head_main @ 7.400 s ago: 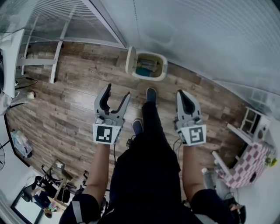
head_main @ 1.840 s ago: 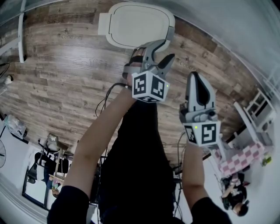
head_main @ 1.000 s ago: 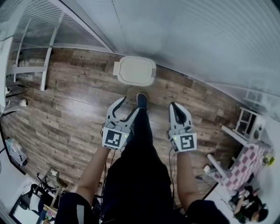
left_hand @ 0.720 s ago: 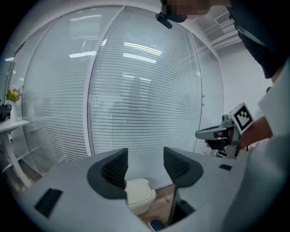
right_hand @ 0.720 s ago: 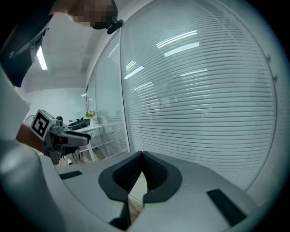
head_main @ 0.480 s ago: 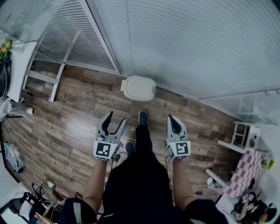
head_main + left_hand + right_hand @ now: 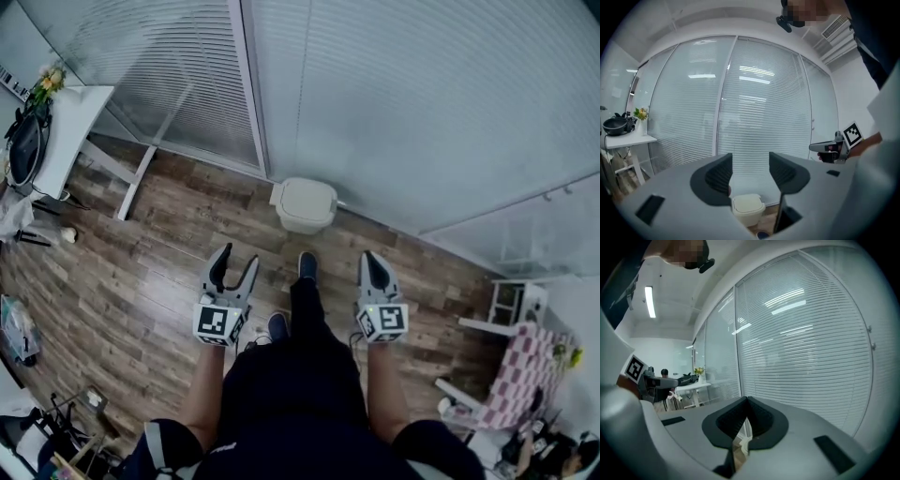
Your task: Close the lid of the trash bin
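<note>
A person stands on wood flooring; the cream trash bin (image 7: 305,203) — lid down — sits ahead by the glass wall. Left gripper (image 7: 233,267) gapes empty; right gripper (image 7: 374,267) is pinched closed, empty.

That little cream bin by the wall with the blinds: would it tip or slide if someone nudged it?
Probably slides: the trash bin looks squat and broad, standing on smooth wood floor. It looks like thin plastic, so likely light and stiff. Its lid lies shut, so it shouldn't flap.

Grey left tool (image 7: 238,259), right tool (image 7: 371,259), dark trousers (image 7: 300,375)
</note>
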Demonstrator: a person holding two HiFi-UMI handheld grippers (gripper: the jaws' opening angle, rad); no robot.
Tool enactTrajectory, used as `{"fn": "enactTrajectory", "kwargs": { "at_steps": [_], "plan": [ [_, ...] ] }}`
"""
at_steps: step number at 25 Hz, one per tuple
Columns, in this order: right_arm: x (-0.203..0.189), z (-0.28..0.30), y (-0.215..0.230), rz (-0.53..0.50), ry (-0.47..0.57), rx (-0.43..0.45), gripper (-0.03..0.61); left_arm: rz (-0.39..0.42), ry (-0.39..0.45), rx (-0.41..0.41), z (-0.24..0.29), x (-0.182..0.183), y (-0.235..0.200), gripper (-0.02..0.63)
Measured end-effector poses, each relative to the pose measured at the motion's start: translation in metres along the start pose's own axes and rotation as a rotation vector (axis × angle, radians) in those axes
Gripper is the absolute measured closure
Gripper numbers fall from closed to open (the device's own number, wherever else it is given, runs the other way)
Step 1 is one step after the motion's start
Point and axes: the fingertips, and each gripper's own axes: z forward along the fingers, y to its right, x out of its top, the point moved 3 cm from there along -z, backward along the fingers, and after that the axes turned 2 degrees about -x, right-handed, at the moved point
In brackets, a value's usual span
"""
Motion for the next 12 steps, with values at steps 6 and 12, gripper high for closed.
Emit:
{"fn": "enactTrajectory", "kwargs": {
  "at_steps": [6, 12],
  "plan": [
    [0.007, -0.029, -0.016, 0.002, 0.01, -0.013, 0.574, -0.003, 0.044, 0.001, -0.033, 0.009, 0.007, 0.37],
    [0.024, -0.046, -0.036, -0.039, 0.05, 0.001, 0.574, -0.026, 0.067, -0.01, -0.054, 0.01, 0.014, 0.37]
  ]
}}
